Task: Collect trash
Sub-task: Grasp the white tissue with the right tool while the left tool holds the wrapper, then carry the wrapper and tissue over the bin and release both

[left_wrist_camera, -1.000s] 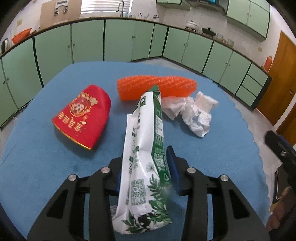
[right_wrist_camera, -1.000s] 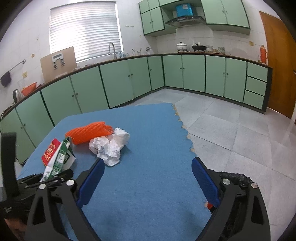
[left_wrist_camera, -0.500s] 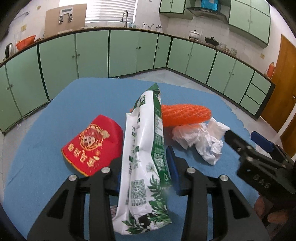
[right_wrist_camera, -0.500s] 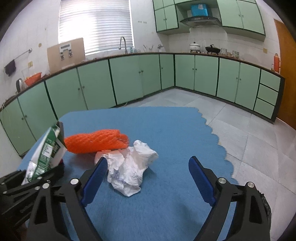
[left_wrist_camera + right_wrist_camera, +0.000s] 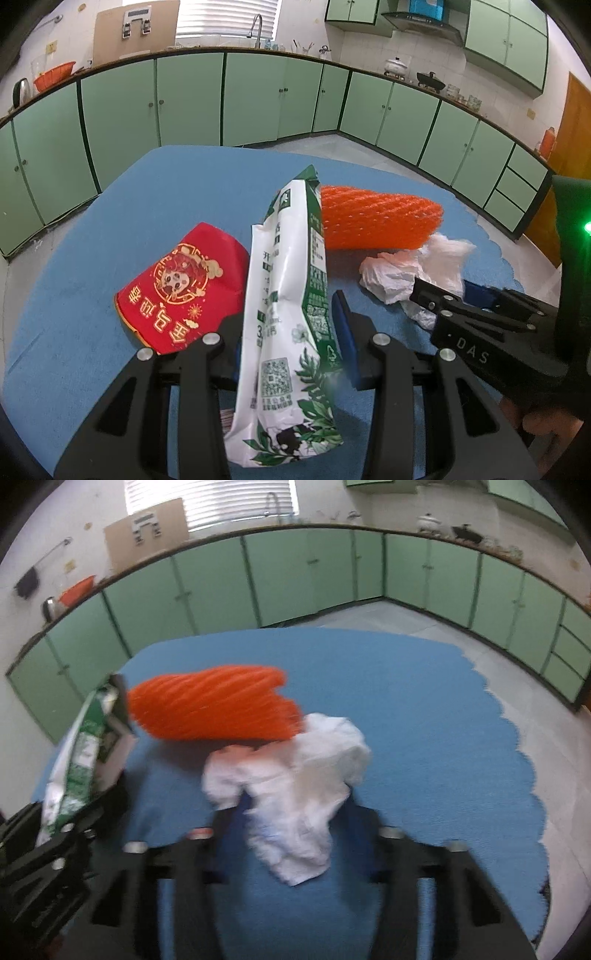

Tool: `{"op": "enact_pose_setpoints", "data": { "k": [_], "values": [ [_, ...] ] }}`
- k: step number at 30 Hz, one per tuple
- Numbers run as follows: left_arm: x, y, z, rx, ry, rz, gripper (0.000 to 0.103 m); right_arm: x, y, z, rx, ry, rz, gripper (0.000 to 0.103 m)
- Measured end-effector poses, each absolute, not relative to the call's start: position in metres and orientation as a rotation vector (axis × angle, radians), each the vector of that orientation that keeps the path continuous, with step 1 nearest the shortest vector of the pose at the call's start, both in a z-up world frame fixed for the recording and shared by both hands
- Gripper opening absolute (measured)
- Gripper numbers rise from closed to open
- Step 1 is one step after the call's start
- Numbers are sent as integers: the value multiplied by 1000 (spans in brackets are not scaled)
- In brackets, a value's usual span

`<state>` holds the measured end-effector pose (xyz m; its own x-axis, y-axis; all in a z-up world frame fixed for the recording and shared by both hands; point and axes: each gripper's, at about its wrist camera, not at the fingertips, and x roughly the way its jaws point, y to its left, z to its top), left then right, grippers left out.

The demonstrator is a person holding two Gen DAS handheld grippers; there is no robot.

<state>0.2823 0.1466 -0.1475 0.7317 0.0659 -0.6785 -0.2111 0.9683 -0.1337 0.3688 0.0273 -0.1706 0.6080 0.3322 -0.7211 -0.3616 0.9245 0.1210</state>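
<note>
Left gripper (image 5: 288, 343) clamps carton (image 5: 291, 295); right gripper (image 5: 295, 823) seemingly pinching tissue (image 5: 295, 786).

Right wrist view motion-blurred — right gripper (image 5: 295, 834) grip on white wad (image 5: 295, 794) unclear.

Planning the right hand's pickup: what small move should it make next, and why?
Probably close the right tool on the crumpled white paper: the wad already sits between its open fingers on the blue mat, and the left tool is occupied gripping the green-white carton.
</note>
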Motion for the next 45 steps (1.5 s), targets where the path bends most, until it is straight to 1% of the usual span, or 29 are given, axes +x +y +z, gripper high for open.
{"op": "enact_pose_setpoints", "data": {
  "k": [1,2,3,5,13,23,28,38,45],
  "values": [
    [283,147,-147,-208,735,154,38,365,29,-169,-48,811,405,26],
    [282,147,-146,-206,731,153,38,360,29,-166,-53,798,408,19],
    [281,148,-146,-204,728,152,38,355,28,-164,-45,794,415,16],
    [277,148,-144,-202,718,150,38,346,20,-159,-16,789,423,14],
    [248,125,-126,-186,678,99,38,296,-37,-131,43,736,409,13],
    [241,38,-117,-160,678,-89,38,250,-129,-112,106,678,251,13],
    [246,-13,-120,-145,686,-192,38,235,-177,-113,138,674,143,13],
    [263,-122,-137,-98,709,-381,38,213,-267,-135,195,693,-46,13],
    [276,-168,-158,-75,732,-422,38,208,-303,-148,205,707,-90,13]
  ]
}}
